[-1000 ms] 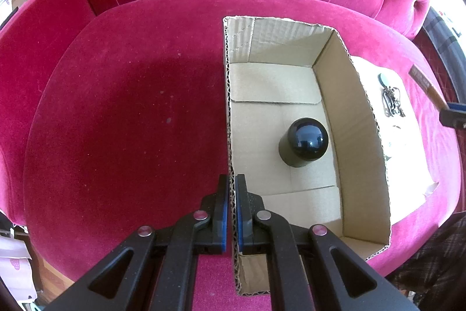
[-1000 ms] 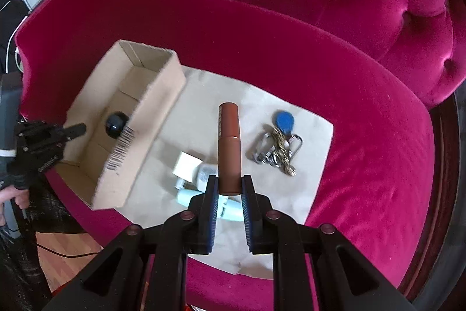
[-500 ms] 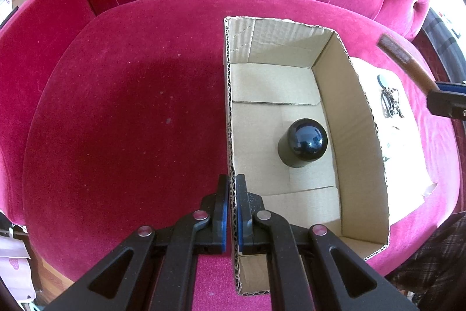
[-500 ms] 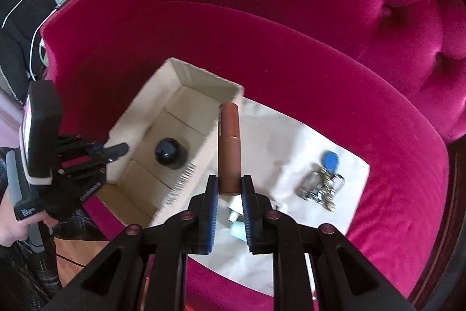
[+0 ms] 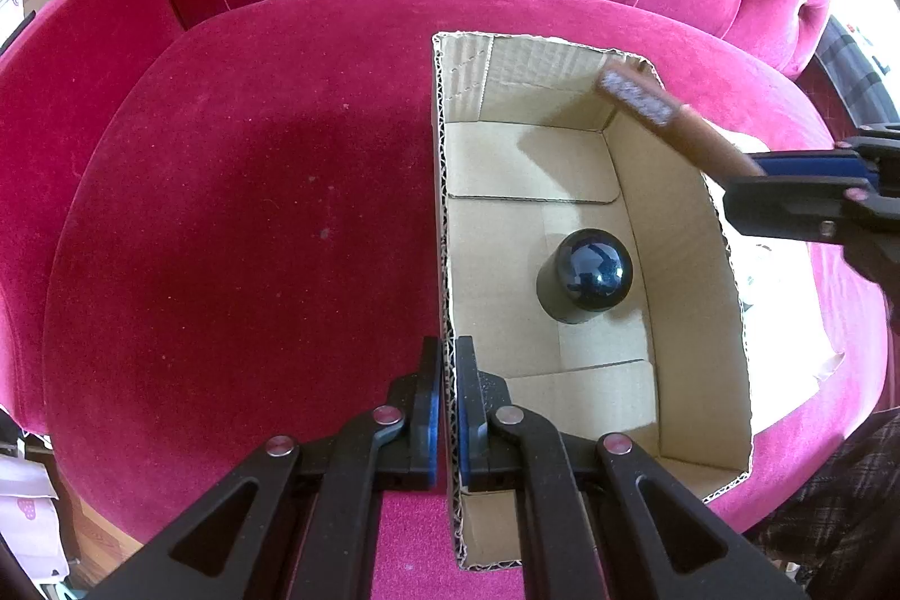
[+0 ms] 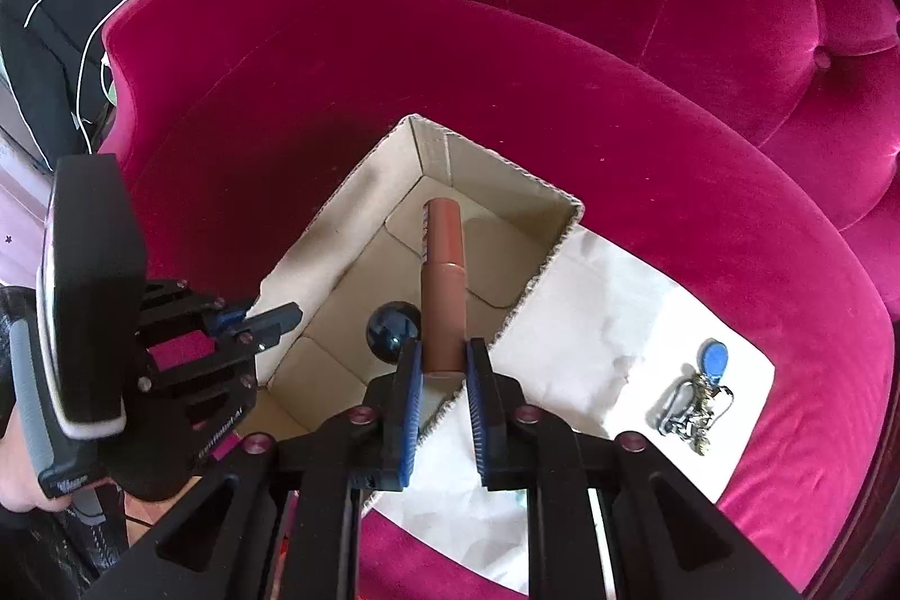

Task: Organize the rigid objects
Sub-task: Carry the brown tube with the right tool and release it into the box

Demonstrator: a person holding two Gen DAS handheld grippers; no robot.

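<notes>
Holding a brown tube (image 6: 444, 285) clamped in the right gripper (image 6: 441, 364), long axis straight out past the fingertips, over the cardboard box (image 6: 495, 172). Below and beyond the tips: box floor, dark ball (image 6: 392, 327) alongside. Left gripper (image 5: 447, 392) pinched shut on the near wall.

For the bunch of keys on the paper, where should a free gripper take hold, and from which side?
The key bunch lies flat and tangled on the white paper, clear of the cardboard box. Probably best from straight above, closing across the metal cluster at its middle rather than the blue fob, since nothing stands up to grip sideways.
</notes>
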